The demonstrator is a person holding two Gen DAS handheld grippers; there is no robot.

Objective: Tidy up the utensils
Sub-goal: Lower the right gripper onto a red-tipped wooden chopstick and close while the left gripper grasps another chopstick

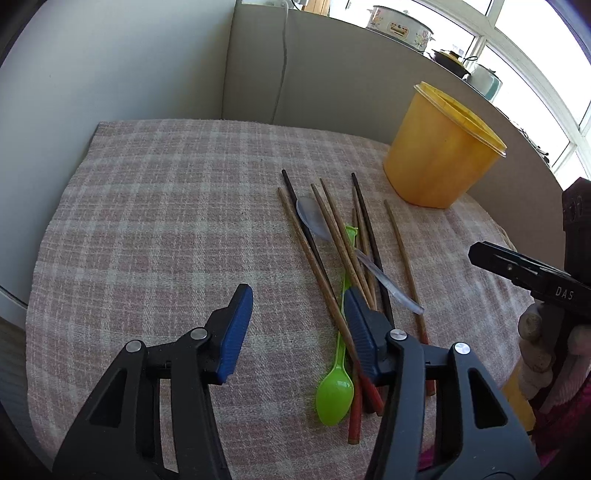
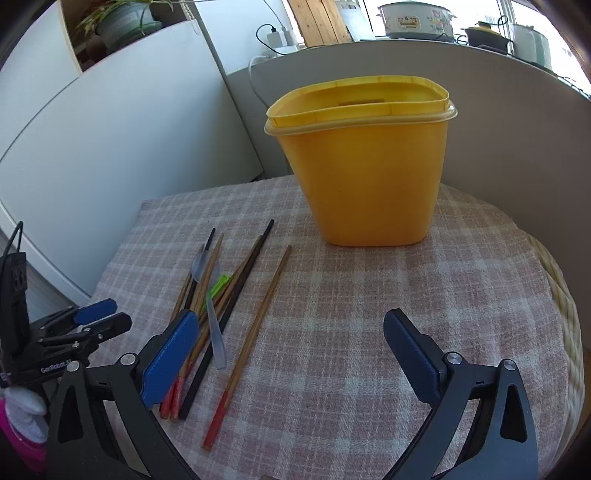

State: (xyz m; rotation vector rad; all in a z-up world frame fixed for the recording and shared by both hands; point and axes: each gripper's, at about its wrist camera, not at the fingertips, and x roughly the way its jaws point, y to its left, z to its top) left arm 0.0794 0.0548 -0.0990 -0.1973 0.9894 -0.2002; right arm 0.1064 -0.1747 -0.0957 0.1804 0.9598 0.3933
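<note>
Left tongs (image 1: 295, 299) spread, empty, hovering beside chopsticks pile (image 1: 343, 251) for pickup; right tongs (image 2: 291, 328) spread wide, empty; yellow bin (image 2: 365, 177) waiting at 12 o'clock on desk (image 2: 369, 314).

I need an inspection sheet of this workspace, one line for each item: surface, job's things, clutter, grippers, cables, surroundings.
Surface: a checked cloth covers the round table.
Job's things: wooden and dark chopsticks, a green spoon and a clear spoon lie in a crossed pile; one chopstick lies apart to the right. The yellow tub stands upright, open, behind them.
Clutter: nothing seen.
Grippers: left gripper open, one finger over the pile, holding nothing. Right gripper open over bare cloth beside the pile, holding nothing.
Cables: a white cable hangs on the panel behind; a black cable and charger sit on the ledge.
Surroundings: rice cooker, pots, a potted plant, windows.
</note>
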